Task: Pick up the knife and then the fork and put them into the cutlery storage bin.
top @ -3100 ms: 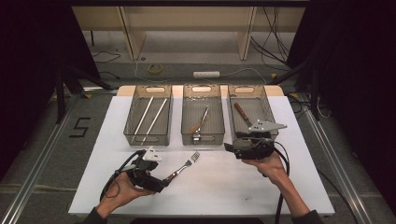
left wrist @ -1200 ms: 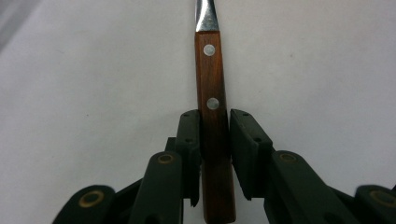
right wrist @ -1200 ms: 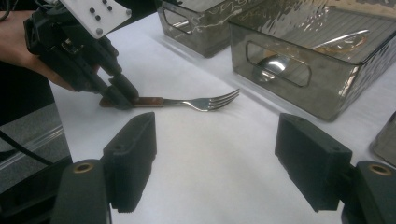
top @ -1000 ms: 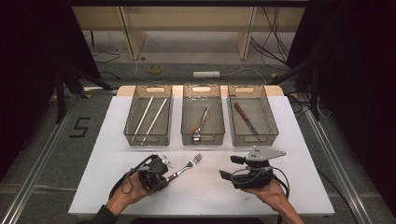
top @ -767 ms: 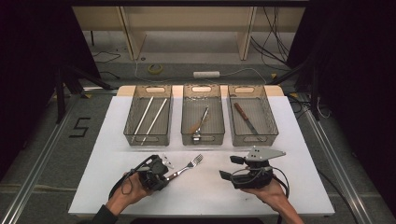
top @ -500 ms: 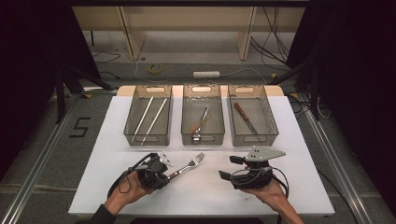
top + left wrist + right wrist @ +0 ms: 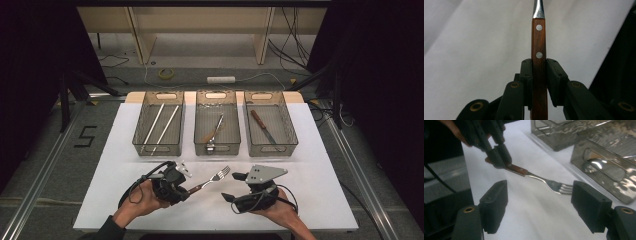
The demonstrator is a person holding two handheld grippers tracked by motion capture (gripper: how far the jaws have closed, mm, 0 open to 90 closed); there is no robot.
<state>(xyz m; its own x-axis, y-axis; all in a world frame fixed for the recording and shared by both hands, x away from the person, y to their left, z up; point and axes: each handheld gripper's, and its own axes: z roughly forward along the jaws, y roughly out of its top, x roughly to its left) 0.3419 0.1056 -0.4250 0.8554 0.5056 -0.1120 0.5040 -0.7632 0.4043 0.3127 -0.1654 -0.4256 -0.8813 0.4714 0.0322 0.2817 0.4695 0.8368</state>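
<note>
High view: left gripper (image 7: 186, 189) pinches the fork (image 7: 216, 177) by its wooden handle, just before the middle bin (image 7: 217, 144); right gripper (image 7: 236, 186) jaws spread. Next, likely drop it in there.

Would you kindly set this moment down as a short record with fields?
Left tongs: shut on the fork by its wooden handle
Right tongs: open, nothing between them, facing the fork
Left bin: two pale sticks
Middle bin: spoon and another utensil
Right bin: wooden-handled knife
Table: white top
</note>
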